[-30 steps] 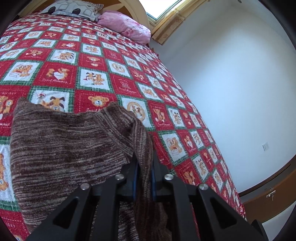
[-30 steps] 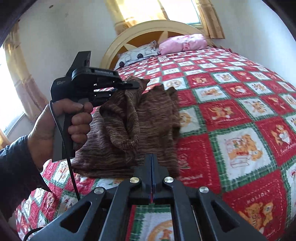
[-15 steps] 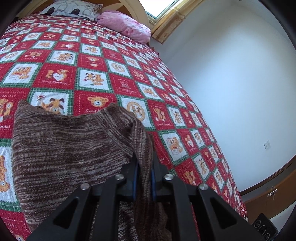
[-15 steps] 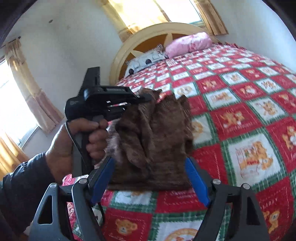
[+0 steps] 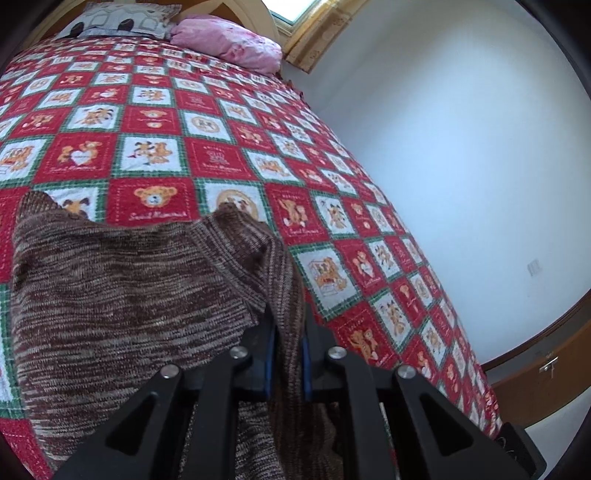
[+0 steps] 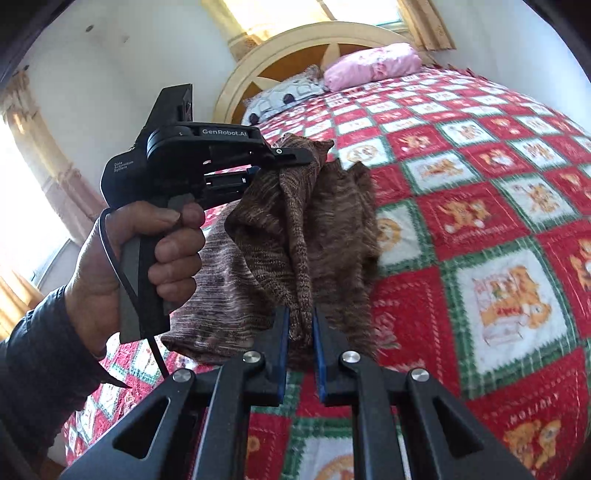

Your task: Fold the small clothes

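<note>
The bed (image 6: 480,221) fills most of both views, covered by a red, white and green patchwork quilt (image 5: 207,155) printed with teddy bears. An arched cream headboard (image 6: 295,40) stands at the far end under a curtained window (image 6: 280,11), and a white wall (image 5: 461,166) runs along the bed's far side in the left wrist view. Against the headboard lie a grey patterned pillow (image 6: 284,96) and, just beside it, a pink pillow (image 6: 373,66). The brown knit sweater (image 6: 306,229) is partly lifted off the quilt near the foot of the bed; its lower part lies bunched on the quilt, while two gathered folds are raised. The left gripper (image 5: 286,354) is clenched on one fold: the knit passes between its blue-padded jaws and drapes away to the left. In the right wrist view this same device appears from the side, held by a hand (image 6: 122,266) in a dark sleeve (image 6: 33,362). The right gripper (image 6: 299,354) has just been closing its jaws, which now grasp a narrow hanging fold of the sweater, with the pads pressed on the knit.
</note>
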{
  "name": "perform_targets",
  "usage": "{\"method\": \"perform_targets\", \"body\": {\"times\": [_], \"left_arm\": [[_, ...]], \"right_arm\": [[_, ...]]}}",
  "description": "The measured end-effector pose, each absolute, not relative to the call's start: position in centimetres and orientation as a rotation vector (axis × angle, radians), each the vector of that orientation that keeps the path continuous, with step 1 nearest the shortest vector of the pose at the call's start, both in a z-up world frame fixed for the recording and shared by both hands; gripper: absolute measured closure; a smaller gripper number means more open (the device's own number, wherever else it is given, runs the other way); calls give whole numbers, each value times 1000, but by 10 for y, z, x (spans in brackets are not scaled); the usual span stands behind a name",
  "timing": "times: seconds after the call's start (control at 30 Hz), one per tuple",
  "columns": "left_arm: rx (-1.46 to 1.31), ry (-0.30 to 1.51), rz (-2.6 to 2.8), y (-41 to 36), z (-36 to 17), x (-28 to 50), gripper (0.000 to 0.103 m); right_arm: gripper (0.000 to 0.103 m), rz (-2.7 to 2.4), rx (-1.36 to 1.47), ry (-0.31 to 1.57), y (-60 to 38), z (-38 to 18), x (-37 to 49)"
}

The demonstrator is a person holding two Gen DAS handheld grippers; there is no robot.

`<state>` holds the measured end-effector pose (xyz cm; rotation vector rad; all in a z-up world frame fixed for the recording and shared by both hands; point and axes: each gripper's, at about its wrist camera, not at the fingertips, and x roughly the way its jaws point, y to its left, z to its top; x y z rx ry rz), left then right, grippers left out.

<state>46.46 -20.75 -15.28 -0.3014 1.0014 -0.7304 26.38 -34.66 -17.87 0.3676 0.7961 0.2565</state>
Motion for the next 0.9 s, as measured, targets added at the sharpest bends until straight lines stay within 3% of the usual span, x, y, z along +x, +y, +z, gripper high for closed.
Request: {"method": "perform_targets", "body": {"times": [0.17,0.27,0.3,0.37,0.43,0.47,0.67,0.8,0.9], "left_arm": [[-200,984,-661,-211,-151,457,86],[-185,915,-658,-189,-135,441,77],[-180,881,-654,-182,-130,434,72],[-155,808,-635,-165,-121,417,33],[-154,715,-617,-142,-114,396,16],[-140,692,-626,-135,-116,387,13],[5,851,-468,-122,-171,373,14],[-23,915,-456,-107,-196,364,12],[-35,919,-464,-102,-195,366,13]], "right_arm": [[90,173,430,801,-369,-192,260],[52,92,456,766,-384,-188,255],[52,71,451,745,-387,-186,253],[52,51,433,691,-390,-177,246],[52,72,386,638,-381,-163,242],[52,107,364,619,-373,-156,241],[52,361,253,629,-312,-139,276],[52,234,363,824,-330,-175,322],[53,248,397,835,-340,-185,322]]}}
